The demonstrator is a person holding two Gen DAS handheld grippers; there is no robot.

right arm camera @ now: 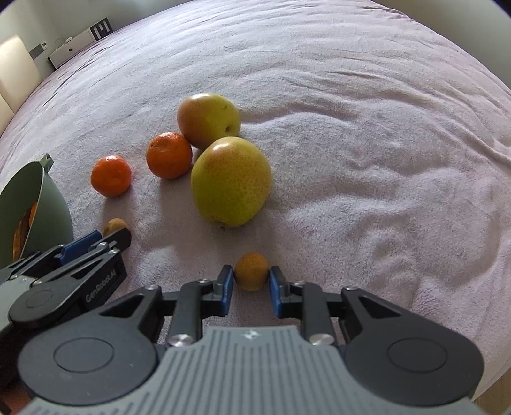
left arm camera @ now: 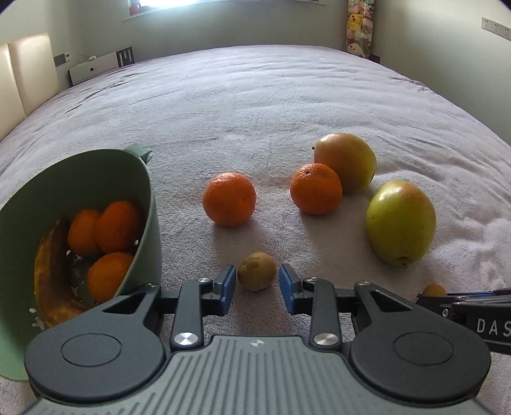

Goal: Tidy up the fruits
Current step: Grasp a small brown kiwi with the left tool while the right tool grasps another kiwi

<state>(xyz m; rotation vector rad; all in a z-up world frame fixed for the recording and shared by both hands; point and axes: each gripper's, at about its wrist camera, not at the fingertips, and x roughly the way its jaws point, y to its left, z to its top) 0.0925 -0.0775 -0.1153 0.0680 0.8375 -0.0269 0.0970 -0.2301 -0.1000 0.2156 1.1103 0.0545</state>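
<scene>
My left gripper (left arm camera: 258, 281) is open around a small brownish-green fruit (left arm camera: 256, 271) on the bed, with gaps on both sides. My right gripper (right arm camera: 250, 279) stands around a small orange-brown fruit (right arm camera: 251, 270), its blue pads (right arm camera: 227, 281) at the fruit's sides; contact is unclear. Two tangerines (left arm camera: 229, 198) (left arm camera: 315, 187) and two large yellow-green pears (left arm camera: 400, 221) (left arm camera: 346, 161) lie beyond. A green colander (left arm camera: 145, 204) at left is tipped and holds tangerines (left arm camera: 116, 226) and a browned banana (left arm camera: 48, 277).
Everything lies on a wide lilac bedspread (left arm camera: 255, 95). A headboard (left arm camera: 25, 70) and a white bedside unit (left arm camera: 92, 67) stand at far left. Plush toys (left arm camera: 359, 25) stand at the far wall. The left gripper also shows in the right wrist view (right arm camera: 105, 237).
</scene>
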